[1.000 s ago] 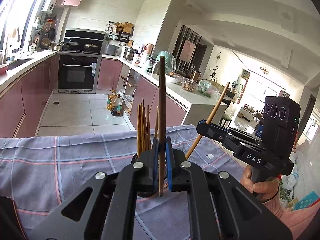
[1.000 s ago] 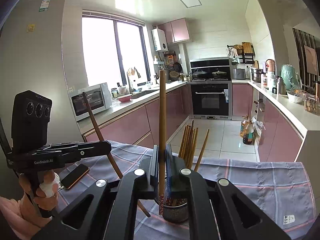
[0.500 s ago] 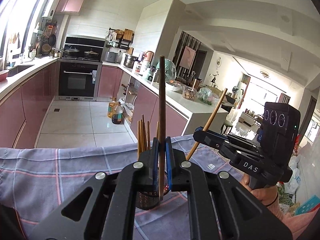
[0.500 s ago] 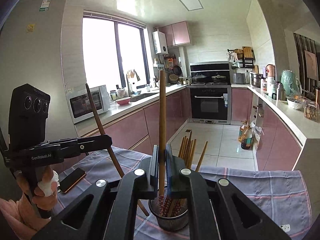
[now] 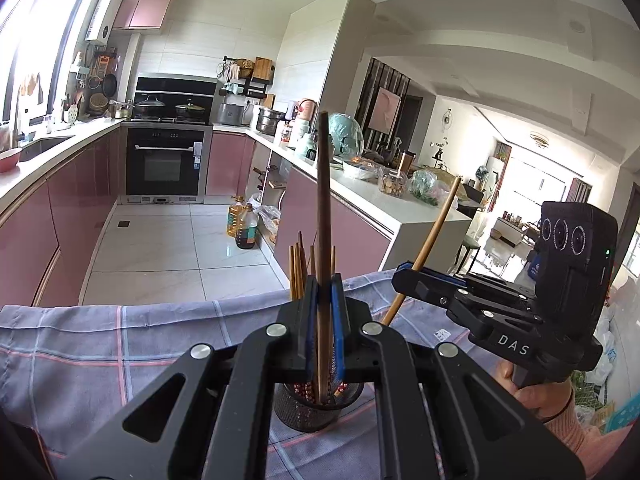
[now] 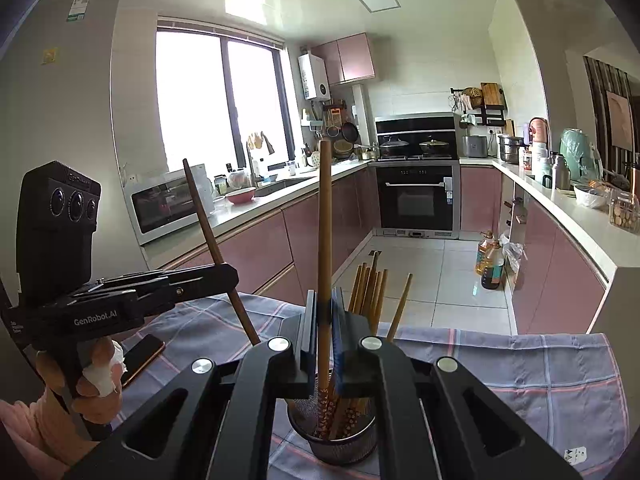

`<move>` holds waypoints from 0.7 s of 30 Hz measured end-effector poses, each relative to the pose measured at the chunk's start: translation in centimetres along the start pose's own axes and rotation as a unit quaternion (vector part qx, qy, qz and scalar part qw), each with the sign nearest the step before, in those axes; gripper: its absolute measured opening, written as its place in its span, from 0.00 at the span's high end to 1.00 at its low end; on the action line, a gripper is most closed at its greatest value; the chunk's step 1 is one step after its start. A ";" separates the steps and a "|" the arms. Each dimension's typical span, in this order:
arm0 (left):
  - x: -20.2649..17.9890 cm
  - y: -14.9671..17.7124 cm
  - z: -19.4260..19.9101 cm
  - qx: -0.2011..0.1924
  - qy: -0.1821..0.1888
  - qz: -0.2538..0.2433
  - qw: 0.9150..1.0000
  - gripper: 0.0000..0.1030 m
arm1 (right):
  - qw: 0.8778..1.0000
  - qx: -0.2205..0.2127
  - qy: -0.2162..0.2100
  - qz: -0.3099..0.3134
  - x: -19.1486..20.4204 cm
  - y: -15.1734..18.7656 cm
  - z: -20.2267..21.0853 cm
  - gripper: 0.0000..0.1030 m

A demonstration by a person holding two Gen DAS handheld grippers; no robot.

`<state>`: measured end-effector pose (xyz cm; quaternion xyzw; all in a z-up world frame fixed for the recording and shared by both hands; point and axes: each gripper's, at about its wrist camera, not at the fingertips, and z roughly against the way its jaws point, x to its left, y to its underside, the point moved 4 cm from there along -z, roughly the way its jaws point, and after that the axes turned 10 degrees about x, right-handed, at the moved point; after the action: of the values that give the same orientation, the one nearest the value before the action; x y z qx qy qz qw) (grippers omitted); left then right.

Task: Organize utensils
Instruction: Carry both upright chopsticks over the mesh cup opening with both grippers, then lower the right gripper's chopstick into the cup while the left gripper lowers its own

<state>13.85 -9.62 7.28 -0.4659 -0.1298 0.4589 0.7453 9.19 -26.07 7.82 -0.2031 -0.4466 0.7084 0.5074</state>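
Both your grippers have come closer over the holder (image 6: 334,436). Left gripper (image 5: 323,320) fingers pinch a dark chopstick (image 5: 323,208), right gripper (image 6: 323,320) fingers a lighter chopstick (image 6: 325,220); tips now dip inside, ready to release.

The left gripper (image 5: 324,320) hid the holder's (image 5: 308,412) rim; the chopstick's (image 5: 323,208) lower tip was lost among the others.

- Tablecloth (image 6: 520,364): grey-blue, checked with pale and pink-red lines.
- Left gripper (image 5: 324,320): black body, blue pads; its chopstick (image 5: 323,208) dark brown.
- Right gripper (image 6: 325,332): black, blue pads; its chopstick (image 6: 325,216) light brown, red-patterned tip.
- Holder (image 6: 348,450) at 6 o'clock: dark metal mesh.
- Cabinets (image 6: 560,280): dusty pink.
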 end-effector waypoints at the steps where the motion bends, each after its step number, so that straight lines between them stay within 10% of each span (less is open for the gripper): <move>1: 0.0 0.1 -0.2 0.004 -0.002 0.000 1.000 0.93 | 1.000 0.001 0.001 0.000 0.0 0.0 -0.1 0.94; 21: -0.6 0.6 -2.4 0.048 -0.020 -0.011 0.999 0.93 | 0.999 0.029 0.001 -0.016 -0.8 0.4 -2.3 0.94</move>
<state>14.62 -11.39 5.63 -0.4189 -0.1271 0.4655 0.7692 10.98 -25.90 6.13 -0.1819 -0.4285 0.7128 0.5246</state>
